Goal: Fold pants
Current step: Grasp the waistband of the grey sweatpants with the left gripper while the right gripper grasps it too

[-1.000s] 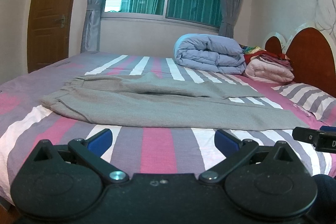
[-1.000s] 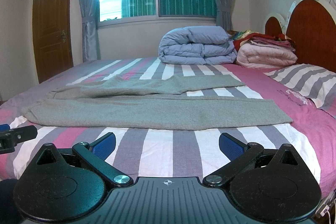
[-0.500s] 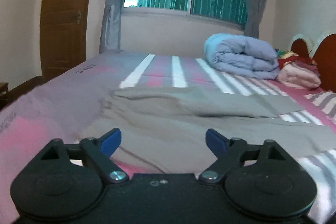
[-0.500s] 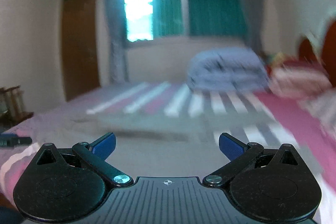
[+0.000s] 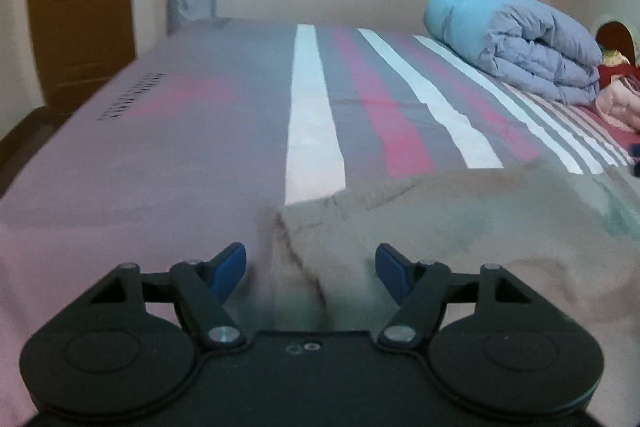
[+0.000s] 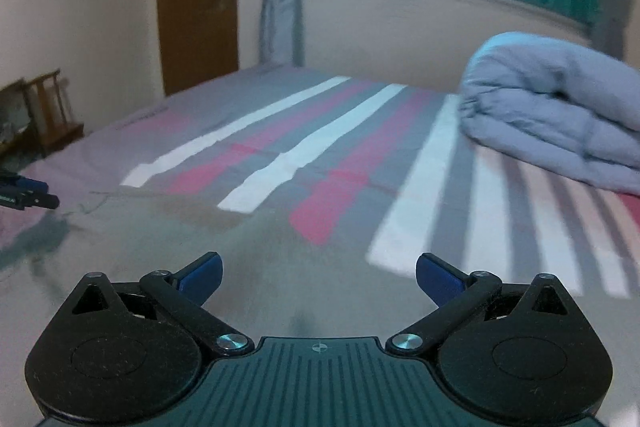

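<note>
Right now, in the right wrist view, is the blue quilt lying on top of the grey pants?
No: the blue quilt sits folded on the striped bedsheet, apart from the grey pants.

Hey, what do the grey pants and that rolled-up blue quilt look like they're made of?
The grey pants look like soft matte knit, maybe fleece: fuzzy surface, limp folds, though blurred. The blue quilt looks like smooth padded fabric, puffy with stitched creases.
</note>
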`<control>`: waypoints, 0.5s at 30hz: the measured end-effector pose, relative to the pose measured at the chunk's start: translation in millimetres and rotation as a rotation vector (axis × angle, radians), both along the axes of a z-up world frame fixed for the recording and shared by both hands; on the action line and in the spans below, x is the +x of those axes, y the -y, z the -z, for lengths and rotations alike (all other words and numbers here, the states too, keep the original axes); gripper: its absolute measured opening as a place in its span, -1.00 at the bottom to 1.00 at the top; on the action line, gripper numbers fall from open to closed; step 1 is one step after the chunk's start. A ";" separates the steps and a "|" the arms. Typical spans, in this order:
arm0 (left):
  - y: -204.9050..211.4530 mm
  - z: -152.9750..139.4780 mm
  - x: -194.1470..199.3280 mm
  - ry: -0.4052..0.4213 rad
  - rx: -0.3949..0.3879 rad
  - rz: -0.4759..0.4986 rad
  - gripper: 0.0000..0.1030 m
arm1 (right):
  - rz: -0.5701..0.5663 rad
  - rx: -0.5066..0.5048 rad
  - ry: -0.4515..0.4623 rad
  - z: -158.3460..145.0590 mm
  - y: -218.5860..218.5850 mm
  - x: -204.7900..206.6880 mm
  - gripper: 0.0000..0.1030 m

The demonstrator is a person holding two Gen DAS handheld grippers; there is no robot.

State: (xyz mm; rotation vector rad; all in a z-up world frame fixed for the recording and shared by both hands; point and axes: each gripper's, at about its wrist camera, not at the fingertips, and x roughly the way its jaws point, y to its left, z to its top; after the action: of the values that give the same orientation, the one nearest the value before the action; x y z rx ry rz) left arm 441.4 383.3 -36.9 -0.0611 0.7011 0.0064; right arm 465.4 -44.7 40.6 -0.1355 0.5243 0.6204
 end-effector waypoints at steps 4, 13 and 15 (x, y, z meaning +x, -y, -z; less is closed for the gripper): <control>-6.8 22.8 36.7 -0.074 -0.006 0.056 0.23 | -0.084 -0.054 -0.063 28.7 -45.2 63.5 0.44; -26.0 47.3 70.1 -0.061 -0.074 0.136 -0.07 | -0.250 -0.236 -0.109 82.3 -83.3 114.8 0.31; -30.0 44.1 67.1 -0.040 -0.086 0.132 -0.41 | -0.287 -0.215 -0.128 84.1 -81.8 113.6 -0.38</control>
State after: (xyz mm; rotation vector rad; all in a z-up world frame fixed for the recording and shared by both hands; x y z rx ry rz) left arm 508.5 413.3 -81.0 -0.0969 0.7444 -0.1493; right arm 579.1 37.1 -43.5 -0.3809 0.7016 0.8554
